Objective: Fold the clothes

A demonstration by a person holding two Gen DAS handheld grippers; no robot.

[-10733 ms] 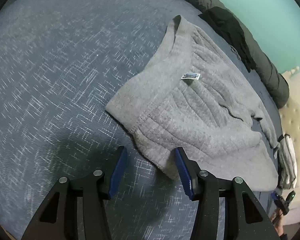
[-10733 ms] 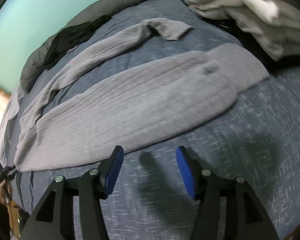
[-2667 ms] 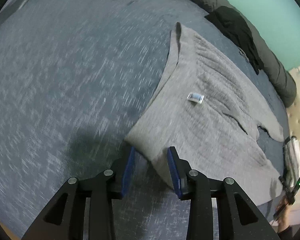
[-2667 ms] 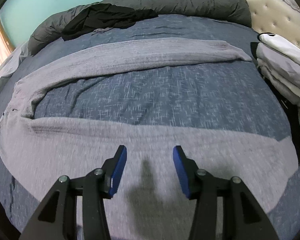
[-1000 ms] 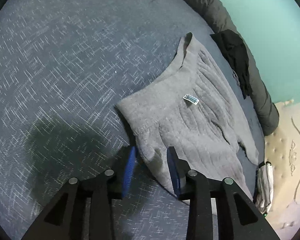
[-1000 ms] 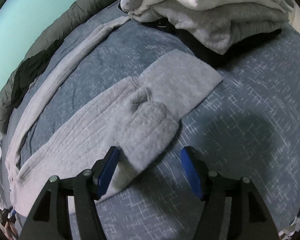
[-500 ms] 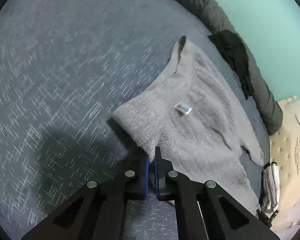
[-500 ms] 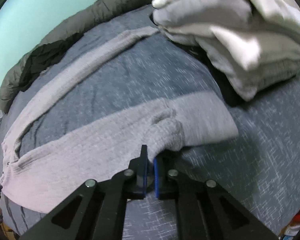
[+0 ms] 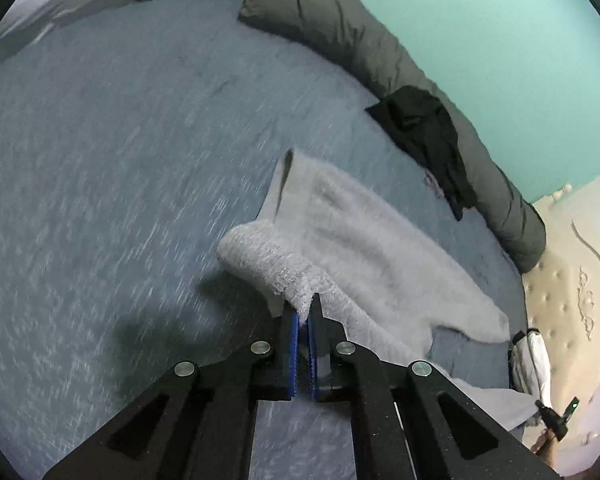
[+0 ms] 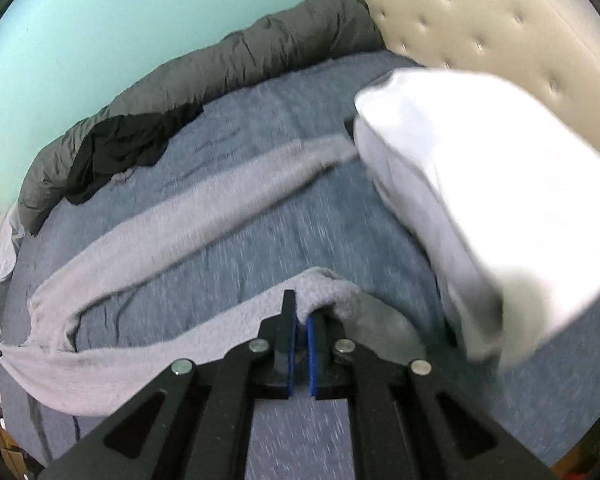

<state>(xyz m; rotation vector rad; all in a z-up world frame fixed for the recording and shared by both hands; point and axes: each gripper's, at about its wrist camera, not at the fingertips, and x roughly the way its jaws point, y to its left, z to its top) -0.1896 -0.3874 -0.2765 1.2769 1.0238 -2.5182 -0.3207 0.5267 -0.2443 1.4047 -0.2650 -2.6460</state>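
Grey knit trousers [image 9: 364, 240], long axis running across the bed [image 9: 100, 160], waistband end pinched by left gripper [image 9: 303, 312], leg end pinched by right gripper [image 10: 300, 312]

A bed [image 9: 100, 140] covered in a speckled blue sheet carries everything. On it lie grey knit trousers [image 9: 372, 248], a rolled dark grey duvet [image 9: 360, 36] along the far edge with a black garment [image 9: 428, 128] draped against it, and a stack of folded white clothes [image 10: 480, 184] beside the tufted headboard [image 10: 500, 12].

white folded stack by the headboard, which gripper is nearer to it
Right. The right gripper is just beside the white folded stack; the left gripper sees it far off.
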